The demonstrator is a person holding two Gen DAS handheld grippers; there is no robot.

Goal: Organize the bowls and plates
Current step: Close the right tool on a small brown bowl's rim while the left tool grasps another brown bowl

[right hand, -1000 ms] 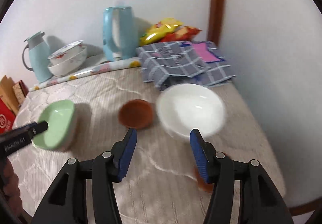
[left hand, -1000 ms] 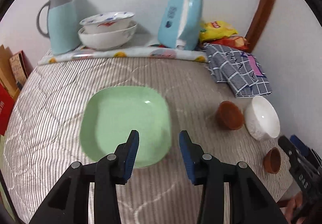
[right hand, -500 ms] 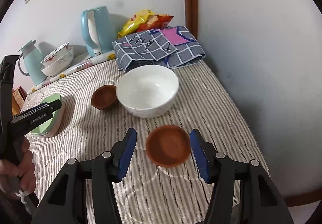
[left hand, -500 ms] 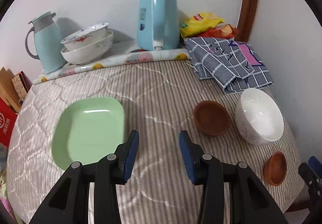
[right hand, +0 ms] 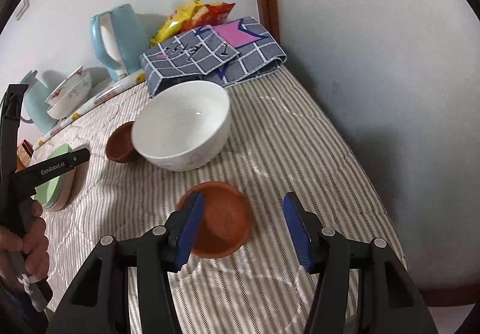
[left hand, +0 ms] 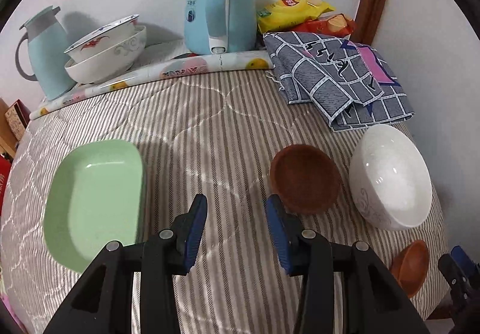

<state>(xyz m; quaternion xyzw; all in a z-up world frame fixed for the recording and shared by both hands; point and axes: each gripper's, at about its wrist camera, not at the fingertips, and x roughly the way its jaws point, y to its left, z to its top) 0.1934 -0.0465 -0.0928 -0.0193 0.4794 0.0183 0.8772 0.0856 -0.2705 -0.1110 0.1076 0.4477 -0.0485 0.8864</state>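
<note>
A green square plate (left hand: 93,199) lies at the left of the striped table; in the right wrist view (right hand: 55,181) it tops a pinkish plate. A brown bowl (left hand: 304,179) sits beside a white bowl (left hand: 390,175), both also in the right wrist view (right hand: 118,143) (right hand: 183,124). A small brown saucer (right hand: 219,218) lies near the front right (left hand: 411,265). My left gripper (left hand: 237,229) is open above bare cloth, left of the brown bowl. My right gripper (right hand: 243,226) is open, low over the saucer, its left finger over the saucer's left rim.
At the back stand a light blue kettle (left hand: 219,1), a blue jug (left hand: 45,49), two stacked patterned bowls (left hand: 105,52), snack bags (left hand: 297,11) and a folded checked cloth (left hand: 339,76). A wall (right hand: 375,64) runs close along the table's right edge.
My left gripper swung right from over the green plate towards the brown bowl. My right gripper moved forward and down over the small brown saucer.
</note>
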